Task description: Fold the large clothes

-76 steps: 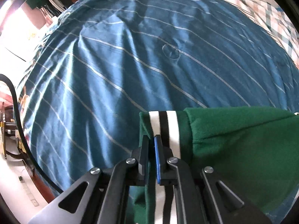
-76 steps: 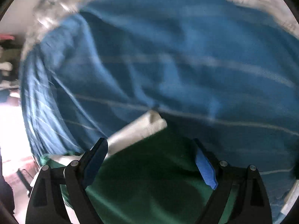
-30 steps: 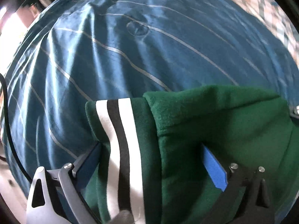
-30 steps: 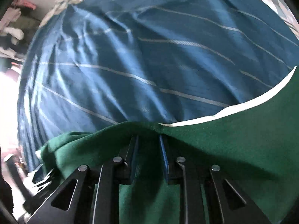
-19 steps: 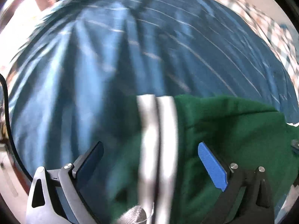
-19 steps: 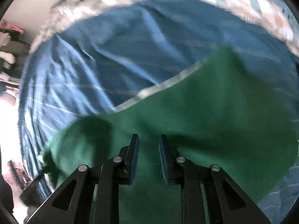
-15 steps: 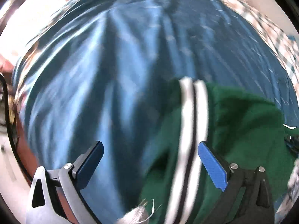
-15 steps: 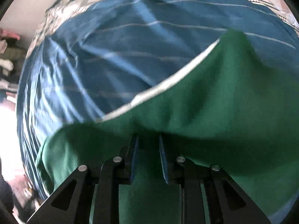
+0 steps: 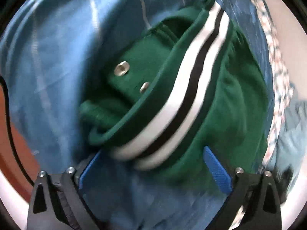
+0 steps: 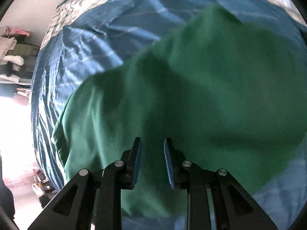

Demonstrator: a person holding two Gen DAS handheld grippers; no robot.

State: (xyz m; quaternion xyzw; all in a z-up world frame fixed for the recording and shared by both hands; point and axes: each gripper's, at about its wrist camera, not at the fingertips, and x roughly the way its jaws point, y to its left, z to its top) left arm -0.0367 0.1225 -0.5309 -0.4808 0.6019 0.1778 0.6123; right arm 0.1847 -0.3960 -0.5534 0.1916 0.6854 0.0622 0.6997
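A green jacket (image 9: 232,103) with a white-and-black striped band (image 9: 191,88) and two metal snaps (image 9: 121,70) lies bunched on the blue striped bedsheet (image 9: 57,61). My left gripper (image 9: 153,151) hangs over it, jaws wide and closing. The lower end of the striped band sits between the blue pads (image 9: 216,168), which do not press on it. In the right wrist view my right gripper (image 10: 152,141) is shut on a thick fold of the green jacket (image 10: 211,88), which billows out ahead of it over the bedsheet (image 10: 92,38).
A checked quilt (image 10: 76,7) borders the far side of the bed. Shelves with piled clothes (image 10: 11,46) stand at the left by a bright floor. A black cable (image 9: 9,111) hangs beside the bed's edge over reddish-brown floor (image 9: 21,147).
My left gripper rolled and swung across, so the striped band now runs diagonally and the snaps show; its jaws narrowed a little. My right gripper carried the green fabric forward, hiding its white edge.
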